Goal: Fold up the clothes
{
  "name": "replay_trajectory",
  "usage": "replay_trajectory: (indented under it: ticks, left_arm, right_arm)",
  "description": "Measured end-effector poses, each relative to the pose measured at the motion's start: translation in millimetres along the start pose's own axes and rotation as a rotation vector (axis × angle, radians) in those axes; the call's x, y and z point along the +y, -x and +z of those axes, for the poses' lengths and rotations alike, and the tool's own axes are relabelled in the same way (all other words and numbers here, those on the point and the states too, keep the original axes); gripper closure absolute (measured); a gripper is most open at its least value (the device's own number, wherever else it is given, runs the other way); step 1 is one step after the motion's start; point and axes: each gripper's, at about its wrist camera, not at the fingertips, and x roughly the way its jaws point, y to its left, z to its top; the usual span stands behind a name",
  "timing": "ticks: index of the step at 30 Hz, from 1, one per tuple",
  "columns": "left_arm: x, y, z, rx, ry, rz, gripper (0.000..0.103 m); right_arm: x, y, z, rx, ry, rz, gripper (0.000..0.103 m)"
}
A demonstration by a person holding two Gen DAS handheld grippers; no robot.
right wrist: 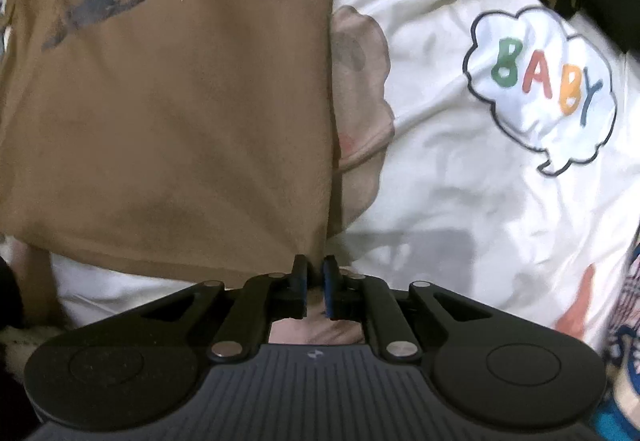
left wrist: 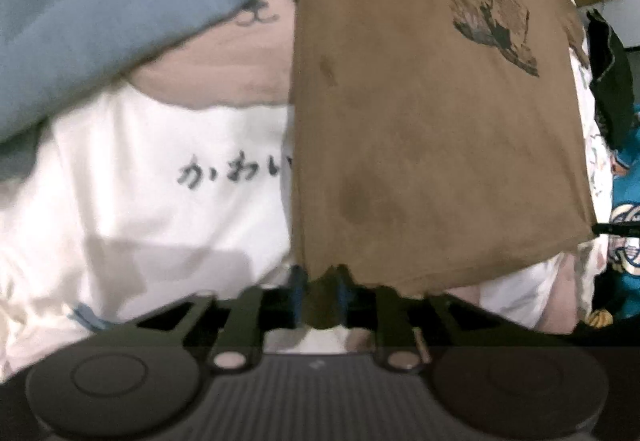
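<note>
Two grippers meet one brown T-shirt at its near edge, each at a corner. In the left wrist view, going left to right, a blue garment fills the upper left, lying over a beige printed patch on the white bedding, which carries dark handwritten characters; then comes the shirt, a folded rectangle whose long axis runs away from the camera, its dark printed picture at the far end. The shirt's left edge is straight and runs nearly vertical in the picture, with bare white bedding open beside it; its right edge slants toward a dark garment and teal patterned cloth crowded close on that side. The left gripper has its jaws parted a little, with the shirt's near left corner bunched between the blue pads; whether the pads press on it cannot be told. In the right wrist view the shirt takes the left half, its right edge straight and vertical, with the white bedding and a "BABY" speech bubble print open beyond it. The right gripper stands at the shirt's near right corner, jaws slightly apart with a narrow gap, and the cloth seems to end just above the tips.
</note>
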Motion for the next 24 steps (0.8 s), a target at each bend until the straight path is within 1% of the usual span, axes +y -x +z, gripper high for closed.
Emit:
replay_trajectory:
  ticks: [1,3,5,8,9,14,15,16,17,18,19,20,21,24]
  left_arm:
    - [4,1,2,-0.013,0.017,-0.001,0.069]
    - [13,2,6,-0.033,0.052,0.001,0.068]
    - [19,-2,10,-0.041,0.064,0.003,0.068]
    - [23,-12,13,-0.037,0.058,-0.014,0.068]
    - [24,-14,13,-0.031,0.063,-0.033,0.068]
    - [33,-28,12,0.002,0.084,-0.130,0.068]
    - [35,-30,12,0.010,0.087,-0.147,0.073]
    - [37,-32,12,0.019,0.092,-0.154,0.086]
    - [39,-33,12,0.027,0.097,-0.161,0.092]
    - [41,-34,11,0.035,0.100,-0.167,0.094]
    - [41,-32,11,0.037,0.089,-0.172,0.096]
    - [41,-30,11,0.040,0.072,-0.169,0.098]
    - [40,-28,11,0.042,0.056,-0.167,0.100]
    - [41,-21,11,0.050,0.033,-0.170,0.100]
  right_arm:
    - [-1,2,1,-0.008,-0.003,0.004,0.078]
    - [-5,4,4,-0.026,-0.022,-0.001,0.073]
    - [-7,4,8,-0.050,-0.036,0.008,0.072]
    - [-7,-3,13,-0.071,-0.044,0.035,0.065]
    - [-7,-6,15,-0.074,-0.043,0.039,0.063]
    - [-10,-25,16,-0.040,-0.070,0.062,0.062]
    - [-9,-29,15,-0.040,-0.063,0.062,0.062]
    - [-9,-33,14,-0.040,-0.055,0.061,0.063]
    - [-10,-38,12,-0.034,-0.056,0.072,0.063]
    - [-11,-41,10,-0.023,-0.057,0.090,0.069]
    - [-10,-42,7,-0.018,-0.045,0.096,0.090]
    - [-9,-42,4,-0.013,-0.030,0.099,0.099]
    - [-9,-39,3,-0.012,-0.024,0.090,0.101]
    - [-5,-32,0,-0.001,-0.019,0.052,0.103]
